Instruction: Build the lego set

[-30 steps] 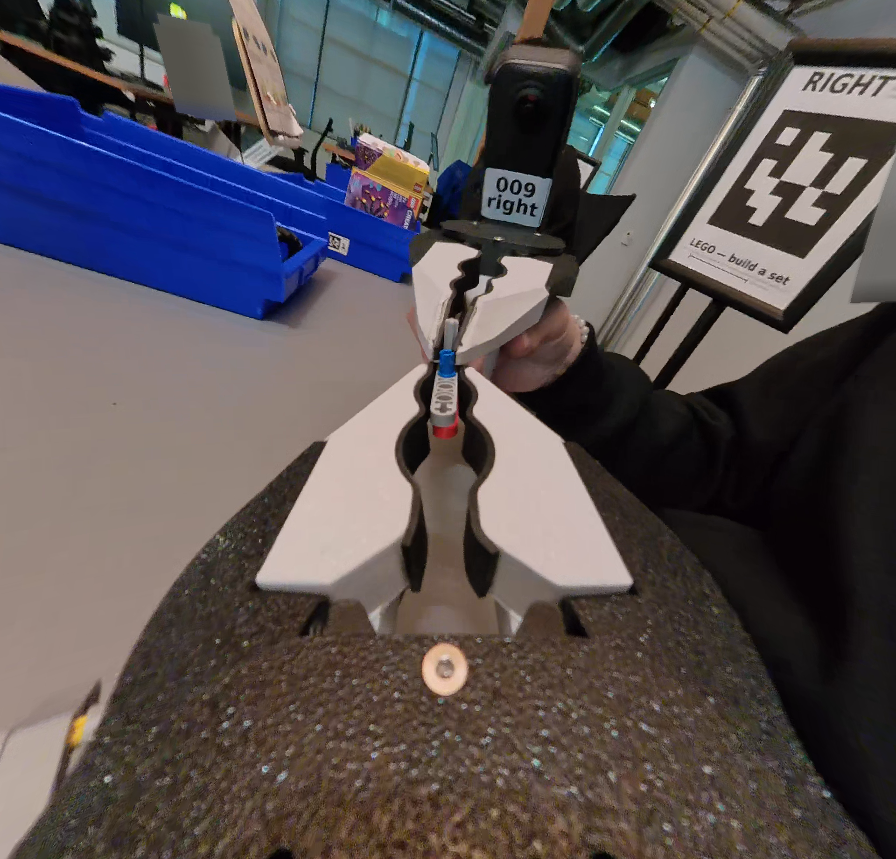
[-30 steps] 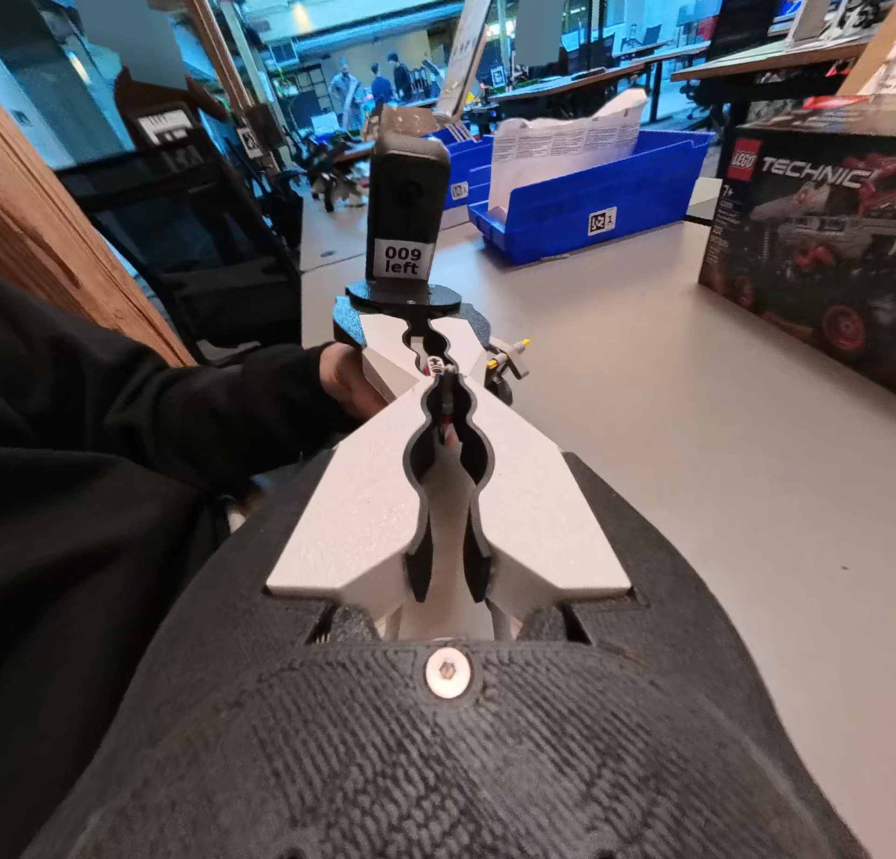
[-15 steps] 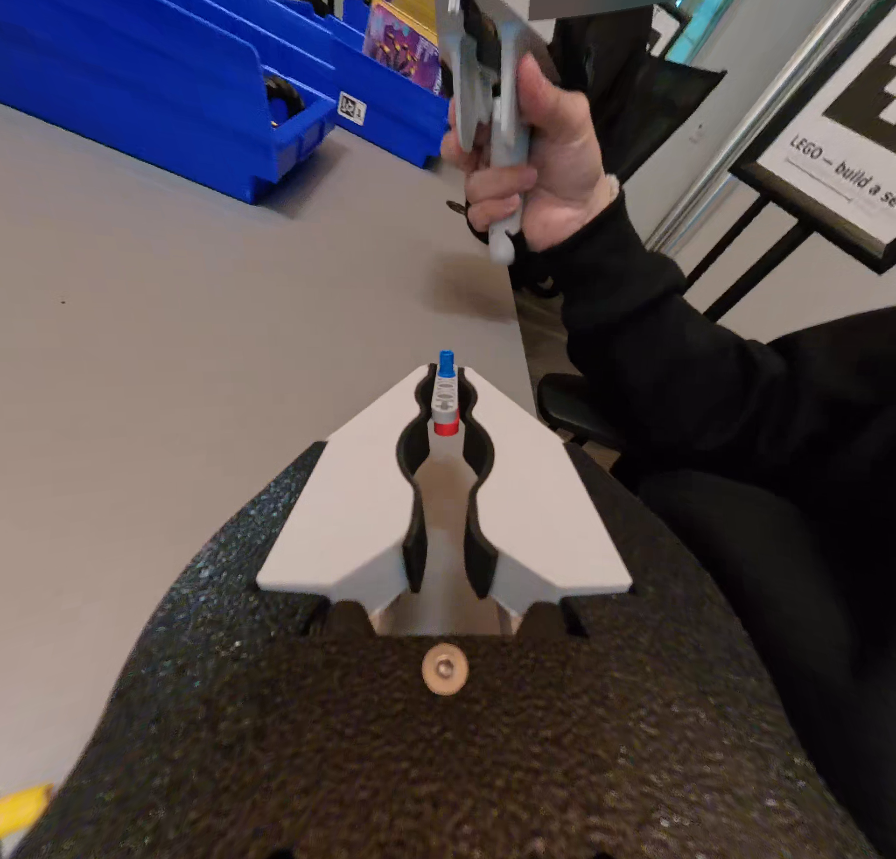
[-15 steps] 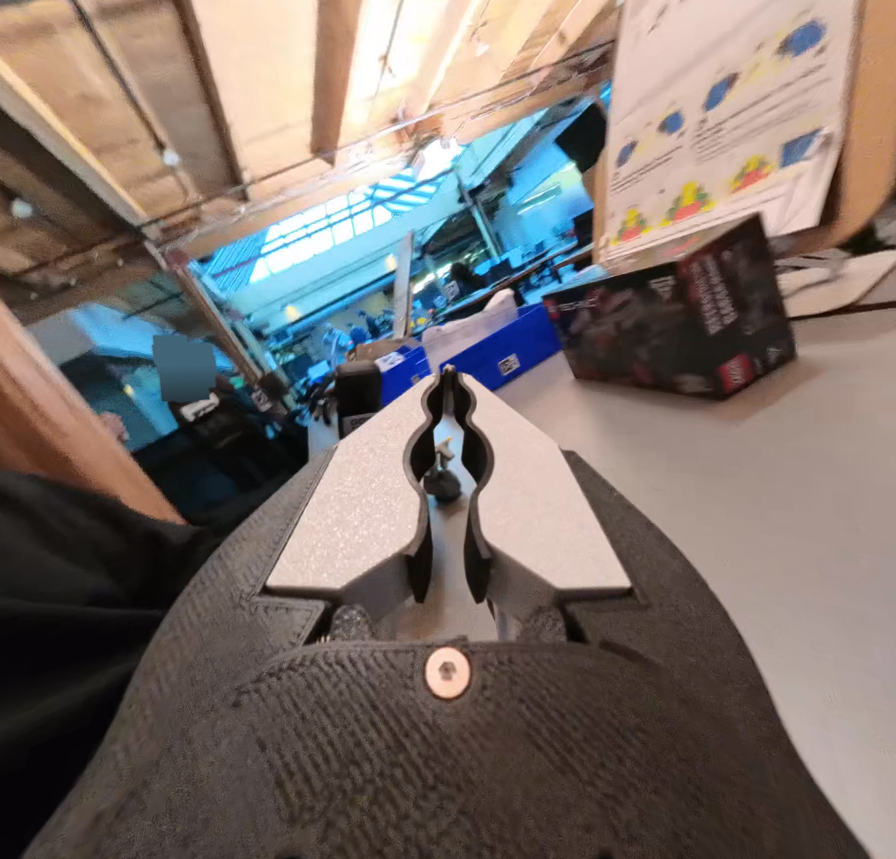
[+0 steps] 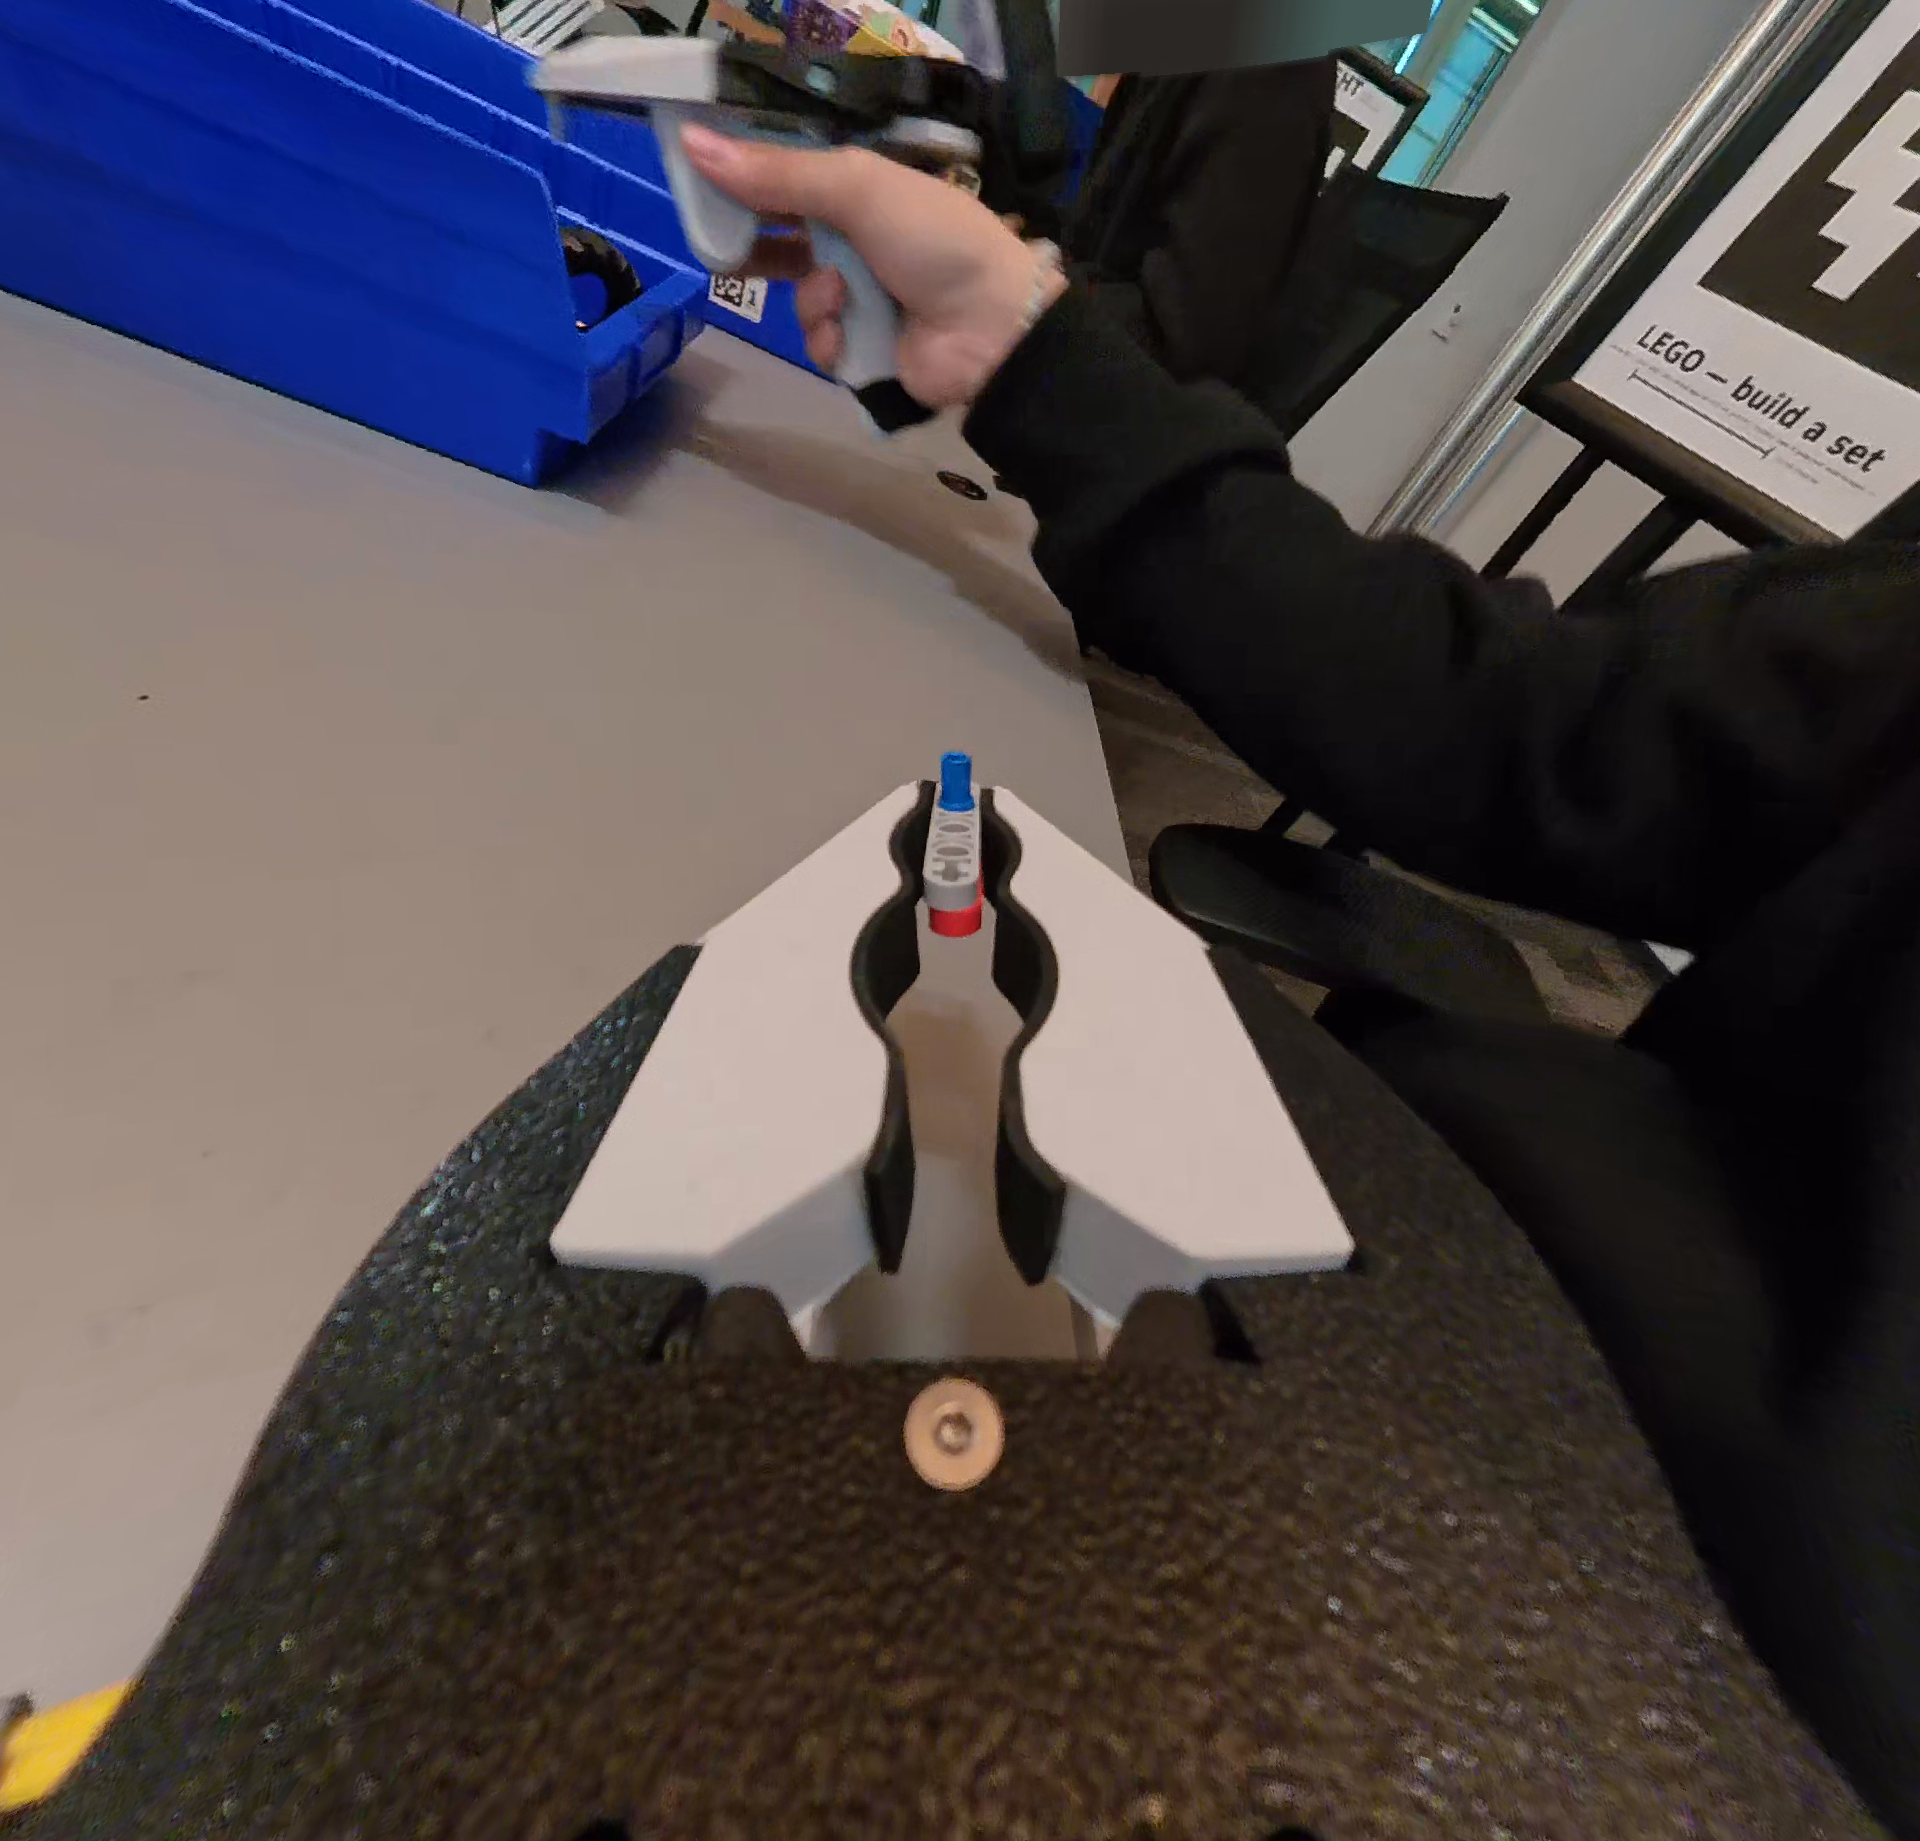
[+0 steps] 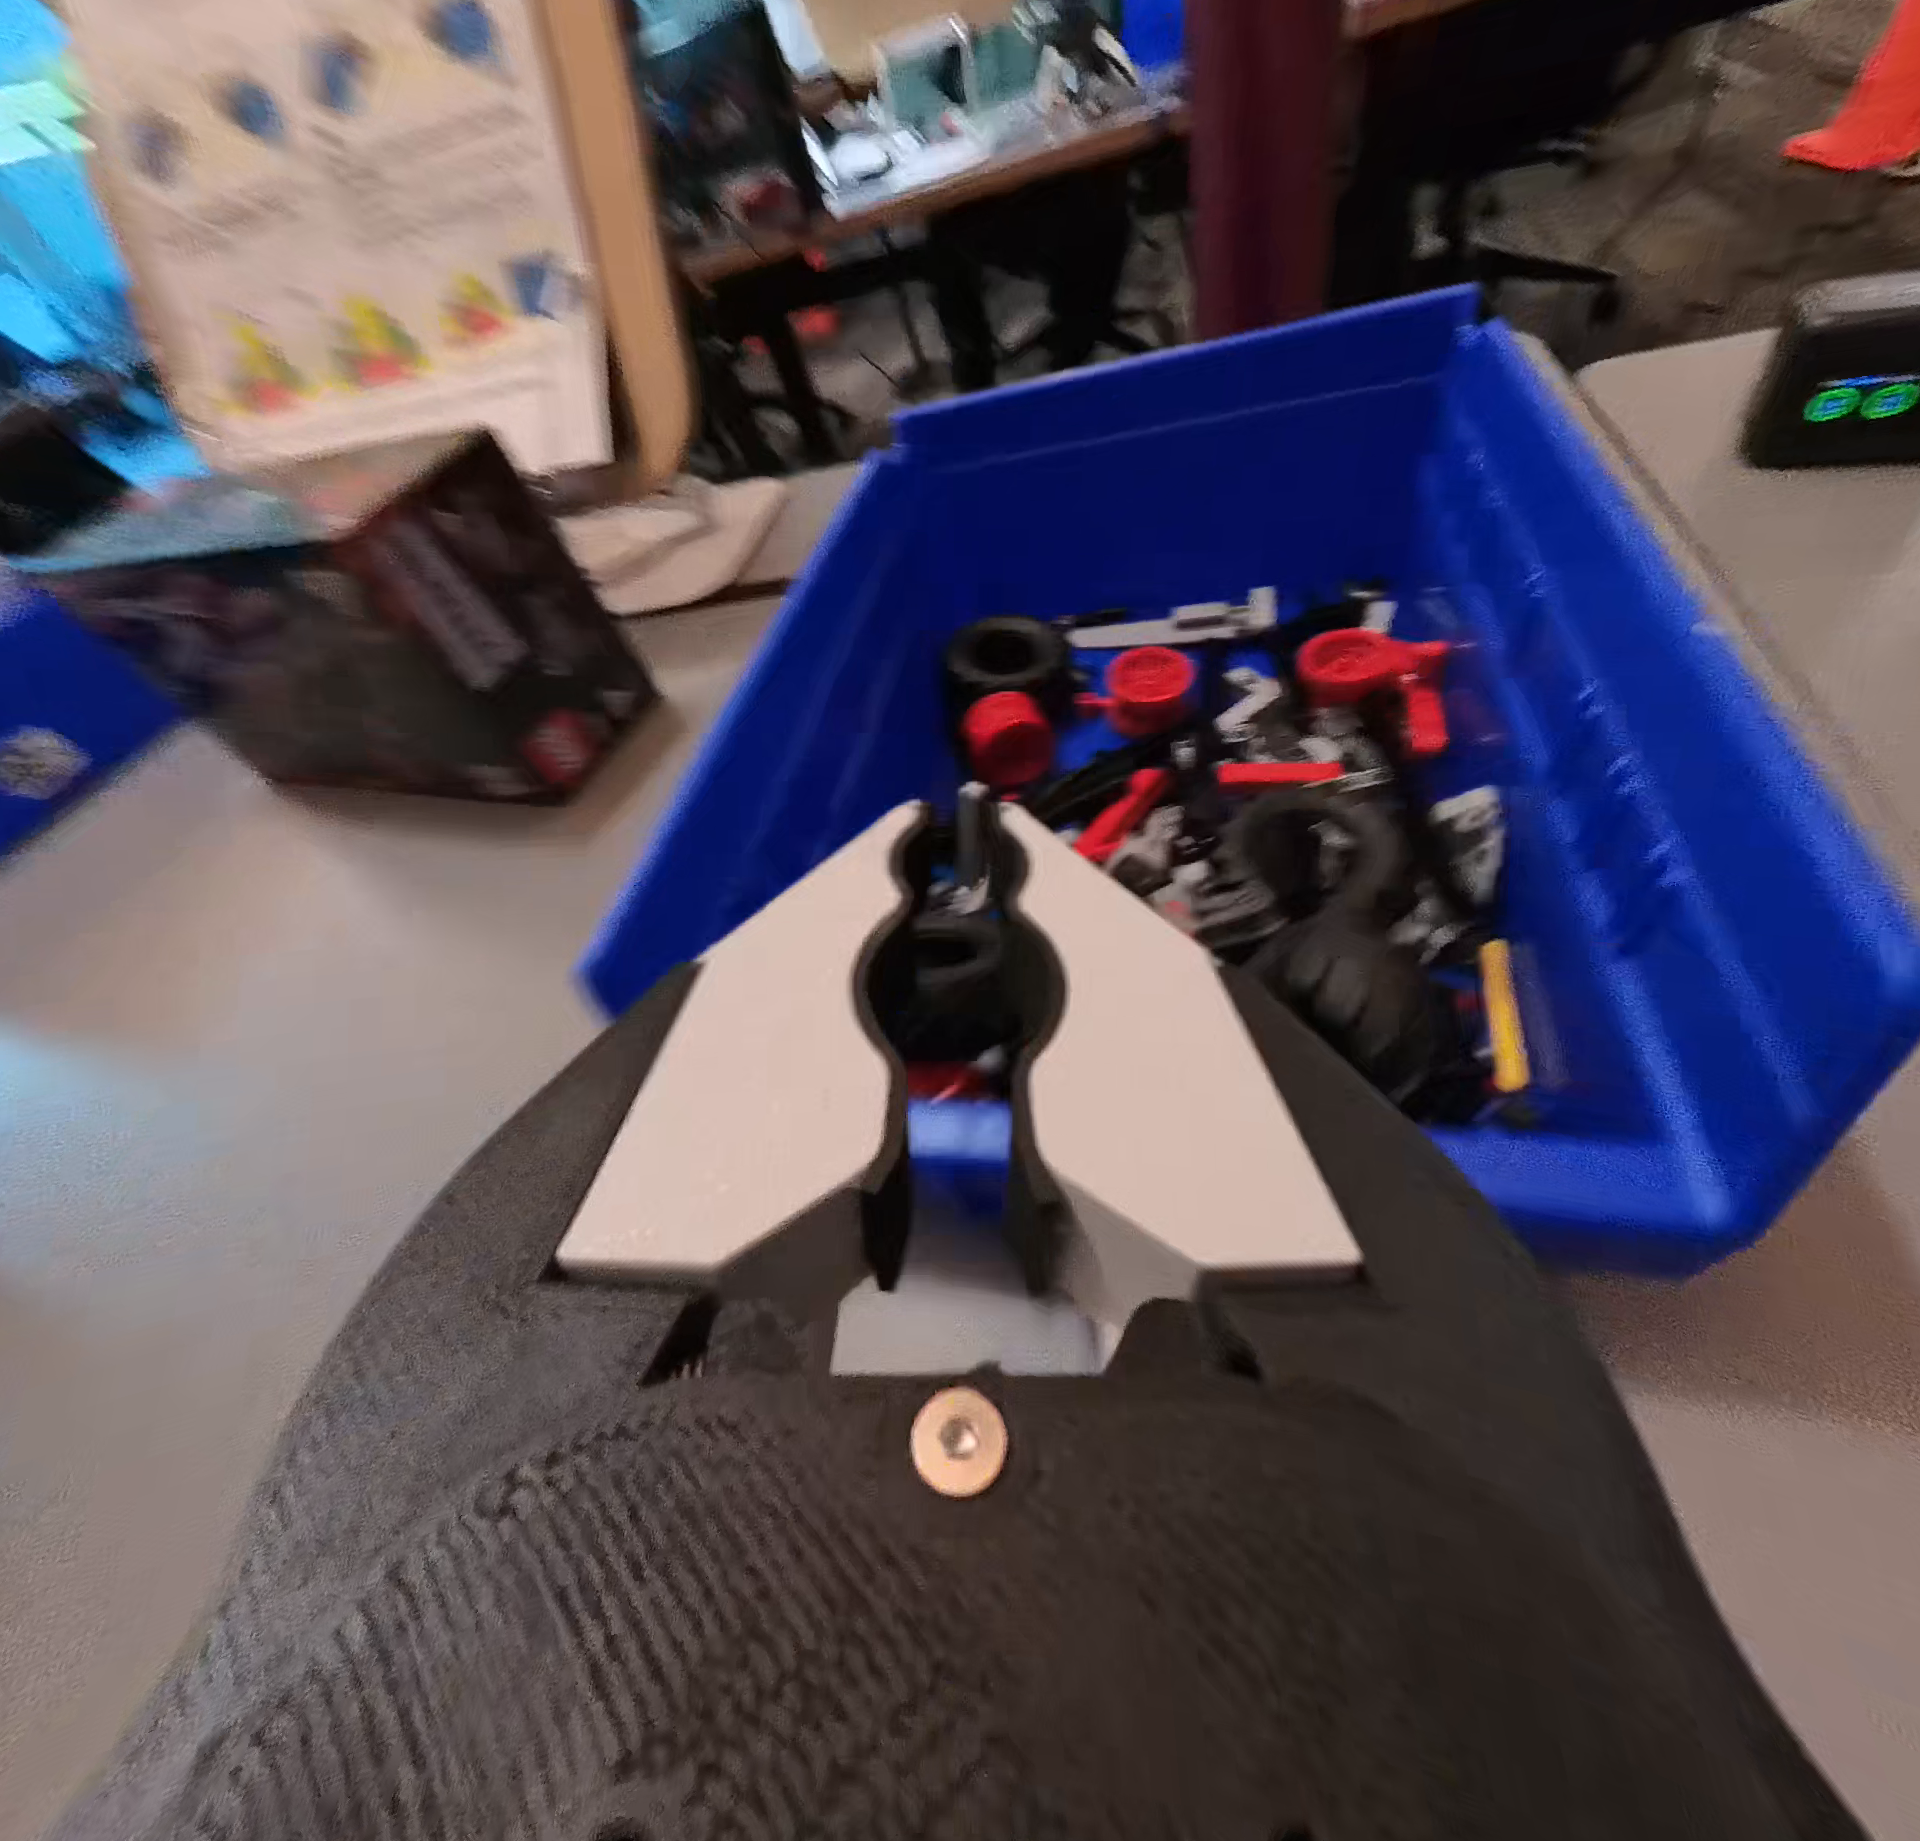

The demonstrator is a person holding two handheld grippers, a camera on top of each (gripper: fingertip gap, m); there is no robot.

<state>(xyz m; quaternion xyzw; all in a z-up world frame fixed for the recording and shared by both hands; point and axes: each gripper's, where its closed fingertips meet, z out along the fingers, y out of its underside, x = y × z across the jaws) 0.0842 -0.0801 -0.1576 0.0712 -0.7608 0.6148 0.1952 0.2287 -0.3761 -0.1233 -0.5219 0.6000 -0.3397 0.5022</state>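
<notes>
Grey beam (image 5: 954, 856) with blue pin and red bush sits clamped in left tool (image 5: 953, 804); right tool (image 6: 961, 825), pinching a small grey peg (image 6: 971, 835), has swung from facing it to above the blue bin (image 6: 1621, 711).

Your grey table (image 6: 312, 960) carries a blue bin (image 6: 1662, 856) of loose parts at right, a dark set box (image 6: 436, 648) far left, and more blue bins (image 5: 312, 233) along the far edge.

White sign on a stand (image 5: 1766, 357) at right, black-and-white block pattern with a printed line beneath, small white code sticker (image 5: 736, 293) on a blue bin (image 5: 416, 264), dark box (image 6: 416, 638) with blurred lettering and a round red logo, blurred poster (image 6: 343, 202), unreadable.
</notes>
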